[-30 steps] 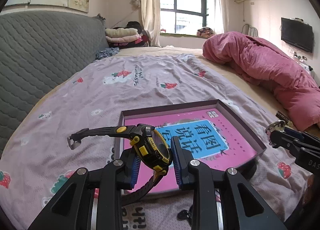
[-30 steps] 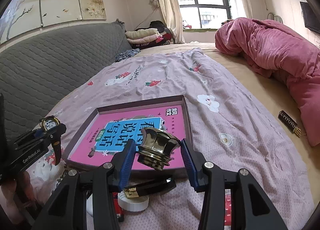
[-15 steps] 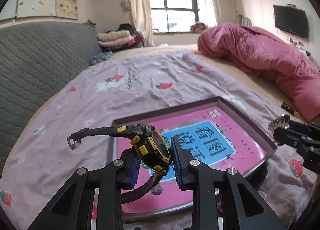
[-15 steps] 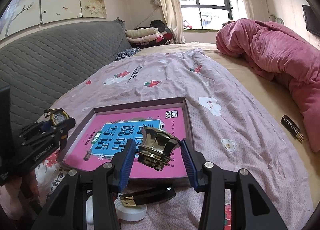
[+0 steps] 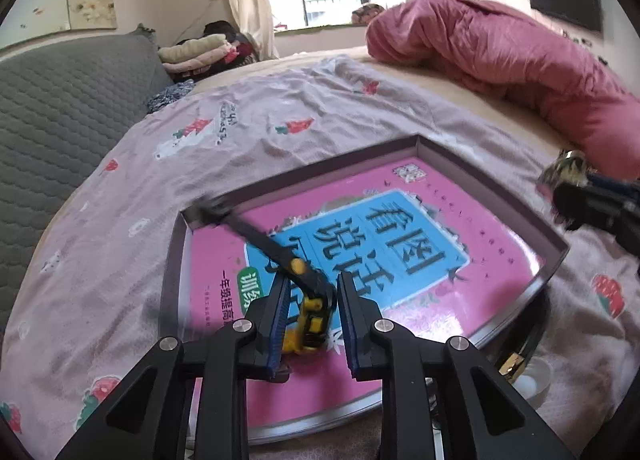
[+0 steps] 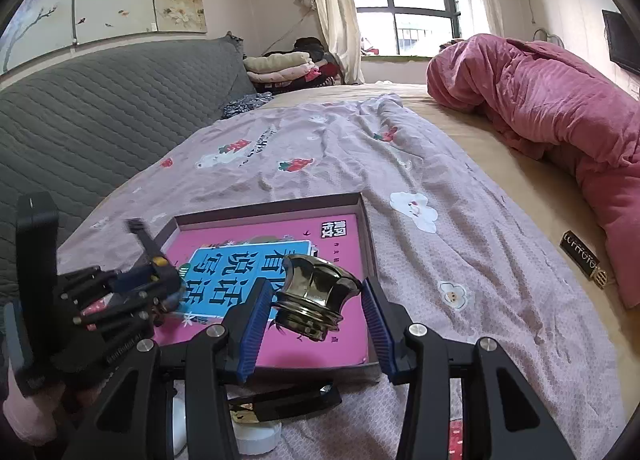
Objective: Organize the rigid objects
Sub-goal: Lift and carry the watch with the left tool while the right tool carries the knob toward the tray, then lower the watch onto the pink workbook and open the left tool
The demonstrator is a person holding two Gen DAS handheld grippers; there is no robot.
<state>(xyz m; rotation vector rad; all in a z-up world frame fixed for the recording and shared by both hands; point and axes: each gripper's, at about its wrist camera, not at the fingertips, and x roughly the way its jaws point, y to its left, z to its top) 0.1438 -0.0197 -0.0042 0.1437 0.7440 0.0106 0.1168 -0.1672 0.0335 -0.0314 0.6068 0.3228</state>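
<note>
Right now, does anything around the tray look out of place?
Yes. A black bar-shaped item and a white round lid lie on the bedsheet by the tray's near edge, and a small black case lies far off beside the pink duvet.

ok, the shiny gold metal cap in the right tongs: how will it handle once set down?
The shiny gold metal cap looks rigid and polished, so probably slippery. Its round flared shape may roll on the pink book if laid sideways.

Book (image 5: 400,244) in tray (image 5: 492,172) on bed (image 5: 200,164)
</note>
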